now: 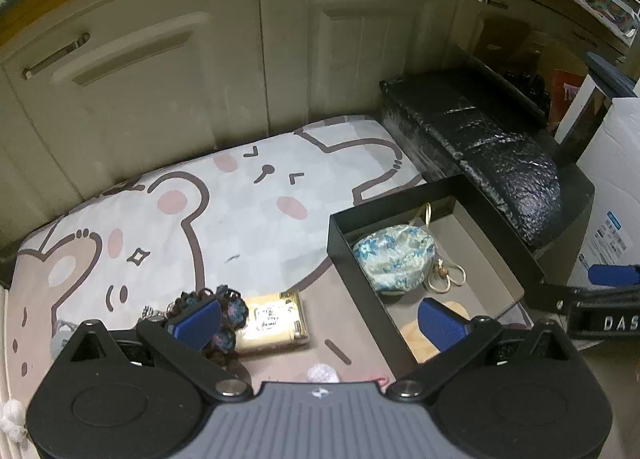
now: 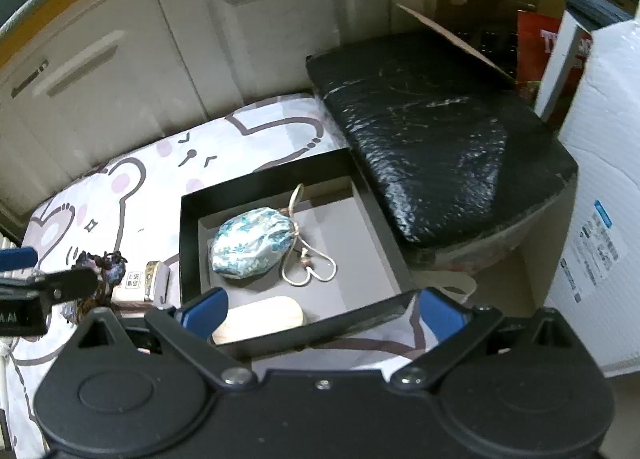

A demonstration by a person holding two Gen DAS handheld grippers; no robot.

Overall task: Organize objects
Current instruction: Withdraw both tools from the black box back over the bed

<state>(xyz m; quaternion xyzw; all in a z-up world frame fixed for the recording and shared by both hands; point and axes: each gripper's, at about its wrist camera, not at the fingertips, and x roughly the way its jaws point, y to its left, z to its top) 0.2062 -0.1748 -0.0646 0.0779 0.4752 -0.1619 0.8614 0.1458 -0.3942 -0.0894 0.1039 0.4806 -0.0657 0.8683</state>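
A black open box (image 1: 340, 237) (image 2: 187, 243) lies on a bear-print blanket (image 1: 248, 195). Inside it are a blue floral drawstring pouch (image 1: 394, 259) (image 2: 252, 243) and a pale wooden oval piece (image 1: 454, 311) (image 2: 262, 319). Left of the box lie a dark crocheted bundle (image 1: 224, 313) (image 2: 108, 263) and a small gold case (image 1: 274, 319) (image 2: 140, 281). My left gripper (image 1: 318, 311) is open above the gold case and the box's near corner, holding nothing. My right gripper (image 2: 324, 299) is open over the box's near rim, also holding nothing.
A black wrapped cushion (image 1: 492, 163) (image 2: 432, 127) lies right of the box, and a white carton (image 2: 600, 195) stands further right. Cream cabinet doors (image 1: 160, 71) close off the back. A small white fuzzy item (image 1: 322, 373) lies near my left gripper's base.
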